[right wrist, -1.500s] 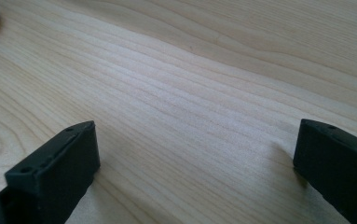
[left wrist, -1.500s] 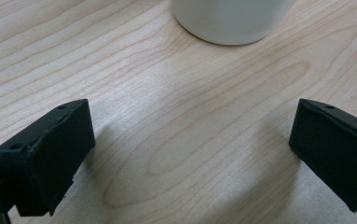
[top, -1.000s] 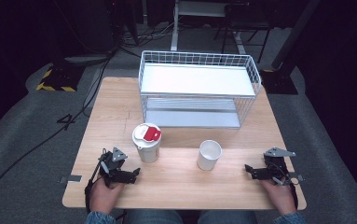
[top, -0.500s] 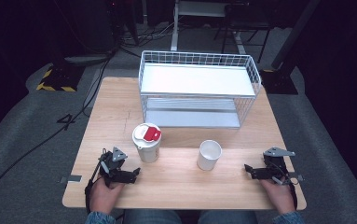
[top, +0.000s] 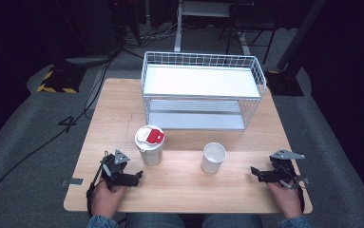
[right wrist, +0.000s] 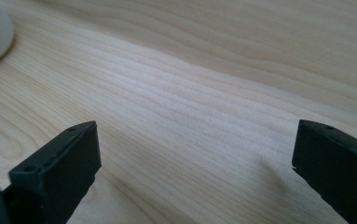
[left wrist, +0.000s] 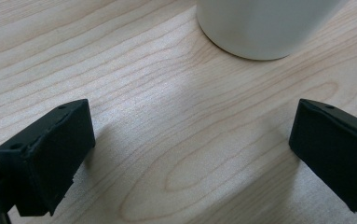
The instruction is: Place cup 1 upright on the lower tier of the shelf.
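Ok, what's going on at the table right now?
A person rests a tool in each hand on the wooden table, both open and holding nothing. The left tool sits just short of the lidded cup; the right tool points toward the open white cup, well apart. The wire rack stands behind.

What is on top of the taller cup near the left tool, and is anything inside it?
A white lid with a red tab sits on the taller cup. The lid covers the opening, so the inside cannot be seen.
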Demonstrator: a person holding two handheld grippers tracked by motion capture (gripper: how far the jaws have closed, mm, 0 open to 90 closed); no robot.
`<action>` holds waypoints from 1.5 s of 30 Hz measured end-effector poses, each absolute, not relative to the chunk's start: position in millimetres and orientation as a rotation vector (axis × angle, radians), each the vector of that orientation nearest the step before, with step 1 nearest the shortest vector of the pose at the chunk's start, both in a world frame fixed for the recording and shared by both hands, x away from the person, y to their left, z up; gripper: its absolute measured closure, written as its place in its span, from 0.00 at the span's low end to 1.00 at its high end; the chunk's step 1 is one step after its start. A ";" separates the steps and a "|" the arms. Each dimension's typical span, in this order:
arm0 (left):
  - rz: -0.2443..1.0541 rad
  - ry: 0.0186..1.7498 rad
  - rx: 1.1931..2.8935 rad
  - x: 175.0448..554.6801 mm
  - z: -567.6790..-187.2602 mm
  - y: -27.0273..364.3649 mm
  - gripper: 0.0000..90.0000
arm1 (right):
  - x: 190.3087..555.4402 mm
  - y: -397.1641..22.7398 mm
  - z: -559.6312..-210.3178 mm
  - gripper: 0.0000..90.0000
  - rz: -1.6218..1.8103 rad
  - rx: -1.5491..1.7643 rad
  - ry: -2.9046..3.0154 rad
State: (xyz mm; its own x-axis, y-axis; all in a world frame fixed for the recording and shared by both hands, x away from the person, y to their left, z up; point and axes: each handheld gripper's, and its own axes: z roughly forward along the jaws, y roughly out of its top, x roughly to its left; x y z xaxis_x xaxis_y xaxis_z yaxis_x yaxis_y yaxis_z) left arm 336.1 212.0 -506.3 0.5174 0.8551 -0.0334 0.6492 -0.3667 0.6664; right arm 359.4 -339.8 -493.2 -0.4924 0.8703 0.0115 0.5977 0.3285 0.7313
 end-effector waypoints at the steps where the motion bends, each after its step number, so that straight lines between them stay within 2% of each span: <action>1: 0.425 1.220 2.132 336.1 -506.3 212.0 0.01 | 359.4 -339.8 -493.2 0.02 0.972 1.300 2.216; 7: 0.426 1.222 2.132 336.2 -506.3 211.9 0.01 | 351.6 -336.5 -480.3 0.01 1.040 1.246 2.232; 21: 0.426 1.222 2.132 336.2 -506.3 211.9 0.01 | 334.6 -288.8 -447.1 0.01 1.255 0.997 2.341; 32: 0.426 1.222 2.132 336.2 -506.3 211.9 0.01 | 339.5 -256.4 -448.7 0.01 1.296 0.906 2.436; 45: 0.428 1.221 2.132 336.2 -506.2 211.9 0.01 | 357.9 -214.8 -471.0 0.02 1.264 0.895 2.481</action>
State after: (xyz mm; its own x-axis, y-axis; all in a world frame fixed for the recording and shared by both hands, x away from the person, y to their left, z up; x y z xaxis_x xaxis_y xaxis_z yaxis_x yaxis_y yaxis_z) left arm 336.2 211.9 -506.2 0.5164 0.8558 -0.0319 0.6488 -0.3666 0.6668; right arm 357.9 -214.8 -471.0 -0.7915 0.6061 0.0794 0.4205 0.4455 0.7904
